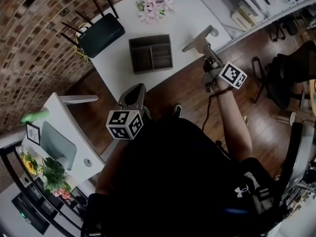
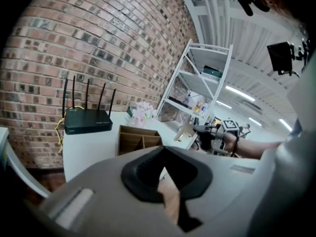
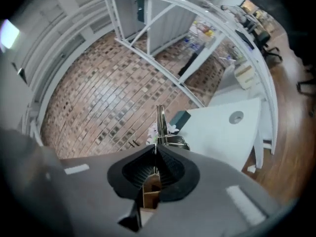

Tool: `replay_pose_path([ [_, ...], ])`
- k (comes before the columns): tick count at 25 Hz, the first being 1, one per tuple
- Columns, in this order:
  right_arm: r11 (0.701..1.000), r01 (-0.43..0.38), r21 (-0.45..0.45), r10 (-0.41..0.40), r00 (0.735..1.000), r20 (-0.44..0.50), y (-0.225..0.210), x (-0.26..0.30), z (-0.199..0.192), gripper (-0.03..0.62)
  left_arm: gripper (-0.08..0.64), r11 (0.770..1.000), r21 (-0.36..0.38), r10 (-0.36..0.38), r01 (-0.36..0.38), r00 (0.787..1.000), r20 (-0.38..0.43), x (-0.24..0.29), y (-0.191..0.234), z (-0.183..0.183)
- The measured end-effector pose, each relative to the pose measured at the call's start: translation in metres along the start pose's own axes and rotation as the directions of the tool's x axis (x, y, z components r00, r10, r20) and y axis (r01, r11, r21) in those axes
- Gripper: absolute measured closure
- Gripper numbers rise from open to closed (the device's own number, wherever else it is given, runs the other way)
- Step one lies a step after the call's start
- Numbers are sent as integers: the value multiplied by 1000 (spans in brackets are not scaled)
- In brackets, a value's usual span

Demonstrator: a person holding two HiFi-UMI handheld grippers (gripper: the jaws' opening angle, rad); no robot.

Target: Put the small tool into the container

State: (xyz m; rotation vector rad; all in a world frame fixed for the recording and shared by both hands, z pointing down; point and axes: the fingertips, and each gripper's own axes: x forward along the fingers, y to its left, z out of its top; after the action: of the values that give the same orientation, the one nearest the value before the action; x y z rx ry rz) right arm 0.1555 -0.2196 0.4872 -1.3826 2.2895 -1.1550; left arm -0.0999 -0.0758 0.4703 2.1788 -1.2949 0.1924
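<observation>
Head view: the person's dark shirt (image 1: 177, 181) fills the lower frame, nearest the camera. Just above it is the left gripper (image 1: 133, 95), over the wooden floor, short of the white table (image 1: 197, 11). The right gripper (image 1: 200, 41) is held at the table's right edge. What it carries is too small to make out here. The container (image 1: 150, 53), a dark box with several compartments, sits on the table between the two grippers. A black router (image 1: 101, 33) stands to its left and a bunch of pale flowers (image 1: 154, 4) beyond it.

Left gripper view: the left gripper (image 2: 164, 152) has its jaws meeting at the tips, with nothing between them. Ahead are the container (image 2: 138, 139), the router (image 2: 88, 120), the flowers (image 2: 143, 113) and a white shelf unit (image 2: 202, 83). The right gripper (image 2: 190, 131) shows to the right of the container.

Right gripper view: the right gripper (image 3: 155, 154) is clamped on the small tool (image 3: 160, 122), a thin metal piece seen edge-on. The tool stands straight out of the pads, in the air and clear of the container. A brick wall (image 3: 98, 98) lies behind.
</observation>
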Motion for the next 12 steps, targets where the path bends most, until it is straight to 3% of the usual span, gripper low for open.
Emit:
replay_pose_path([
  [4,976,-57,-211,46,997,-57,47,7,1,577,557,1000,-7,-6,6,1000,7,-3,2,2],
  [12,889,-164,-428,88,978,-191,95,36,-30,577,557,999,-35,31,-29,999,36,-20,18,4],
])
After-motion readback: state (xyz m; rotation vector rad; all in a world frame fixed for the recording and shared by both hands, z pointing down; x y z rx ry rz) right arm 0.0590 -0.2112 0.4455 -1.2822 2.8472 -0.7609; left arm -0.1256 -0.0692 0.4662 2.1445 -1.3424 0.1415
